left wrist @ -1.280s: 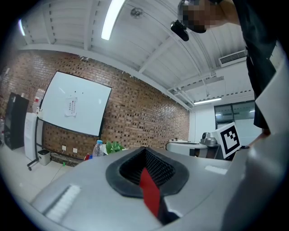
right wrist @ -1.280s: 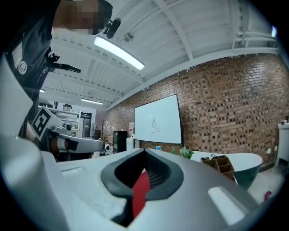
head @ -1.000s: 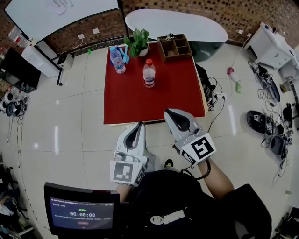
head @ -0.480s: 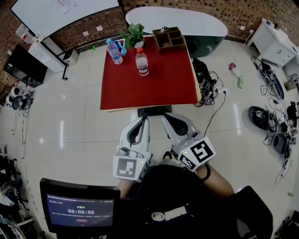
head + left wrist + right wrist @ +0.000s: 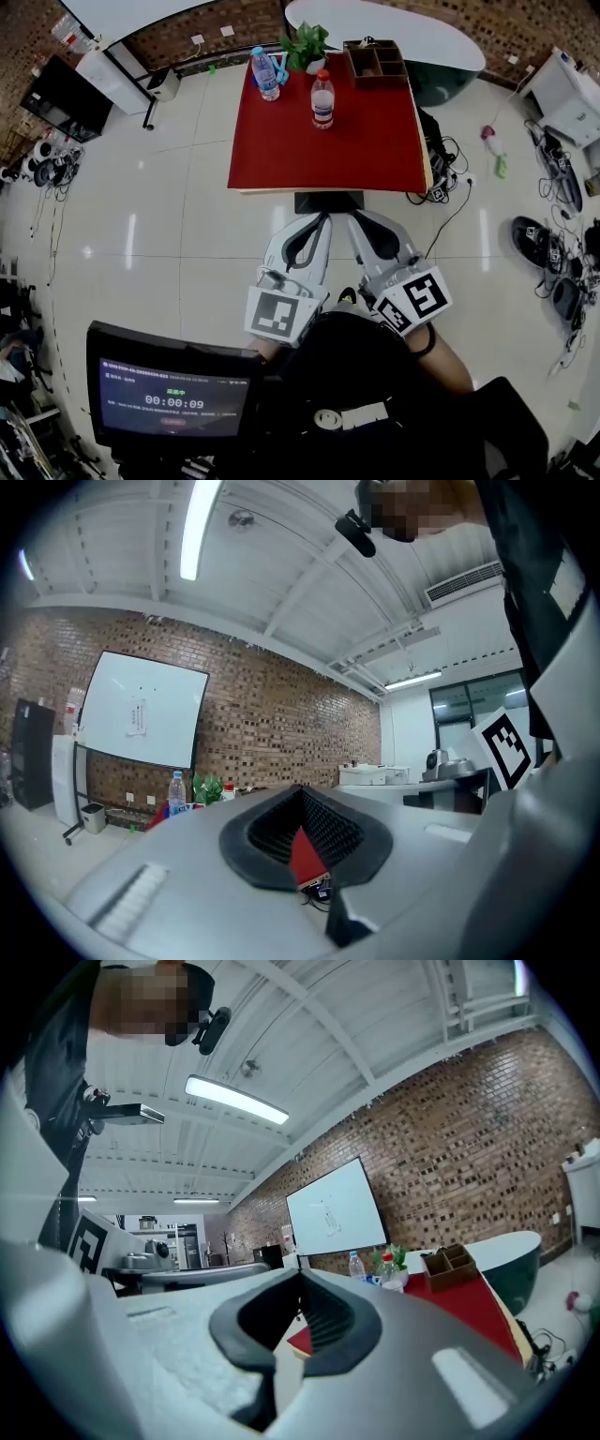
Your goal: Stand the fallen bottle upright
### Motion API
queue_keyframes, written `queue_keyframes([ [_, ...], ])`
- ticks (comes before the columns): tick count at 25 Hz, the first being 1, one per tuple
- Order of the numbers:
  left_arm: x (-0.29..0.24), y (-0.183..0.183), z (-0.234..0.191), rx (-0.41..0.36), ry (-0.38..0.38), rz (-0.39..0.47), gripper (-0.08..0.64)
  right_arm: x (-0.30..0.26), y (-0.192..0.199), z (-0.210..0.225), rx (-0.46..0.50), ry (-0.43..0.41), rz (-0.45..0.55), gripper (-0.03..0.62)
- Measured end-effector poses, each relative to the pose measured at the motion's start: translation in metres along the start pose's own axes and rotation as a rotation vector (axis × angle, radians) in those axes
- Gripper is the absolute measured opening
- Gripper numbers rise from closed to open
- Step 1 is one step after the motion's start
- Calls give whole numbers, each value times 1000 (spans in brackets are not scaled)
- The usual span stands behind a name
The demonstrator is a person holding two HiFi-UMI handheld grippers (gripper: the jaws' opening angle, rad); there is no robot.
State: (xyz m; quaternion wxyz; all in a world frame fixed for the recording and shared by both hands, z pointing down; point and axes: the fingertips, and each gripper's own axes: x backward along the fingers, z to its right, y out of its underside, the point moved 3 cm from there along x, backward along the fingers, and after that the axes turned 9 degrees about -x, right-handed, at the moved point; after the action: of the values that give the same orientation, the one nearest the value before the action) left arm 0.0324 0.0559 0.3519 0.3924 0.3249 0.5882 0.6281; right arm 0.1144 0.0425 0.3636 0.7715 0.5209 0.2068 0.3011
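Hovering short of the red table [image 5: 328, 150], the left gripper [image 5: 322, 220] and right gripper [image 5: 355, 219] are held empty, jaws together. The red-capped bottle [image 5: 322, 99] and blue-capped bottle [image 5: 265, 73] are seen upright at the far end, none lying. Either might be toppled if reached with jaws unopened.

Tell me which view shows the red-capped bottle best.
The head view: the red-capped bottle stands upright, whole and unobstructed, on the red table. The right gripper view shows the bottle small and distant; the left gripper view shows only its cap and upper part.
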Motion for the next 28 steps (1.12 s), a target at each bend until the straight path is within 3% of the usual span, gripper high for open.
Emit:
queue_keyframes([
  [19, 13, -2, -29, 4, 11, 45, 3, -29, 4, -25, 30, -14, -16, 3],
  [28, 12, -9, -39, -3, 4, 66, 3, -42, 0, -38, 79, -63, -19, 3],
])
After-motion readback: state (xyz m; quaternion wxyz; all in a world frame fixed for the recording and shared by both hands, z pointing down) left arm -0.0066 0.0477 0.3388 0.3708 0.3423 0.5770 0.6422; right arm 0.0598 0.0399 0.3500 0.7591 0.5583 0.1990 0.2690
